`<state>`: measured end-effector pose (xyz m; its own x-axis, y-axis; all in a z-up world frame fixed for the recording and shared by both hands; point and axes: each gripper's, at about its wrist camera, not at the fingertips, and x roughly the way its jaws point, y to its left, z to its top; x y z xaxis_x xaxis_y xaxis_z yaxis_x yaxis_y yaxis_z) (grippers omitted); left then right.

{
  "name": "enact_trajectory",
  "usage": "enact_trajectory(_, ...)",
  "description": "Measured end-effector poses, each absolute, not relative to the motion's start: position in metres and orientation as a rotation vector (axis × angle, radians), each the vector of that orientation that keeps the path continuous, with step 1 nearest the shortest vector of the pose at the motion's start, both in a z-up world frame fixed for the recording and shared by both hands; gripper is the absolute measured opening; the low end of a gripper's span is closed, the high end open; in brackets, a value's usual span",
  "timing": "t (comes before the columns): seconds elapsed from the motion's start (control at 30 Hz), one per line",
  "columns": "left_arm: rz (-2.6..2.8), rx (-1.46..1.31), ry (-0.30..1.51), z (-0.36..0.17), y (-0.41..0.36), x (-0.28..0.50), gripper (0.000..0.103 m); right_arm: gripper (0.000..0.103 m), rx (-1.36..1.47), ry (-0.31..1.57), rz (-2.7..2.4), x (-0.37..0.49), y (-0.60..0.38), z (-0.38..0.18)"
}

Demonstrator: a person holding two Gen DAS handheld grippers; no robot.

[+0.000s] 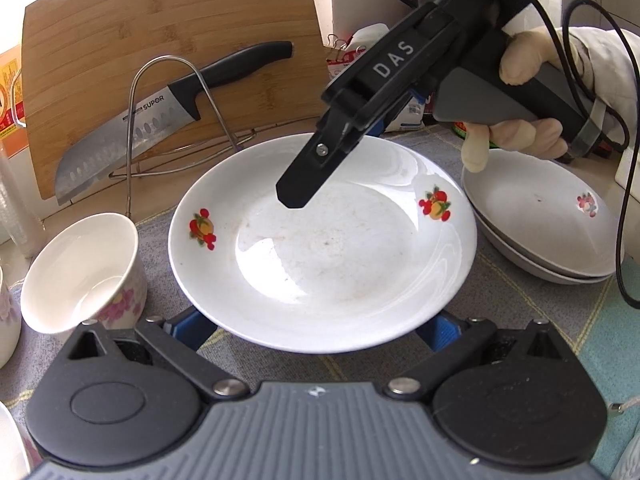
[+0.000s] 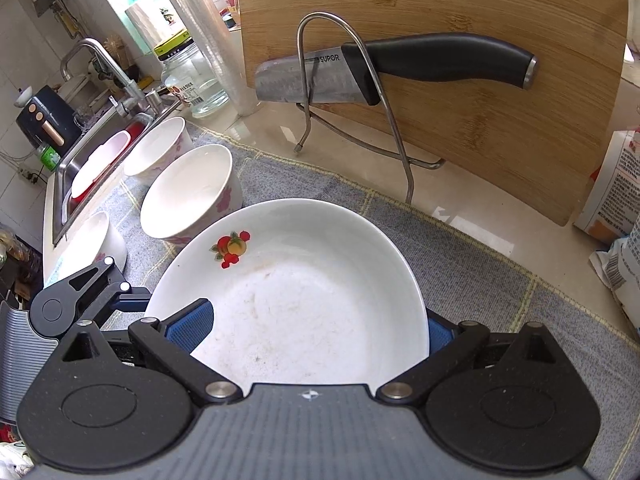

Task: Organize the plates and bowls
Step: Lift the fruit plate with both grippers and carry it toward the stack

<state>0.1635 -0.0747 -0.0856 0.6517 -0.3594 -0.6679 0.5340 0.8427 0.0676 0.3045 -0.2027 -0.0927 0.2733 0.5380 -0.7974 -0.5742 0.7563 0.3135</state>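
A white plate with fruit prints (image 1: 320,248) lies on the grey cloth; it also fills the right wrist view (image 2: 304,300). My left gripper (image 1: 316,330) is open, its blue pads (image 1: 442,330) spread wide at the plate's near rim. My right gripper (image 2: 316,328) straddles the plate's far rim, one pad (image 2: 192,322) over the plate and the other below; in the left wrist view its black finger (image 1: 304,180) hangs over the plate. Two stacked plates (image 1: 540,220) sit to the right. A flowered bowl (image 1: 84,272) stands left of the plate; three such bowls (image 2: 192,192) show near the sink.
A bamboo cutting board (image 1: 160,60) leans behind in a wire rack (image 1: 168,120) that also holds a knife (image 1: 160,120). A sink (image 2: 100,160) and faucet lie far left. Glass jar (image 2: 192,80) and food bags (image 2: 616,200) stand along the back counter.
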Motion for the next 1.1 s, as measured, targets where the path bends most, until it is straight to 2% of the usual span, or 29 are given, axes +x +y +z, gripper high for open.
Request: enact_trajectory(1.1,-0.625,0.345,0.696,-0.069,-0.084,0.171,0.102,0.103,0.086,1.011,0.634,0.210,-0.226,-0.067)
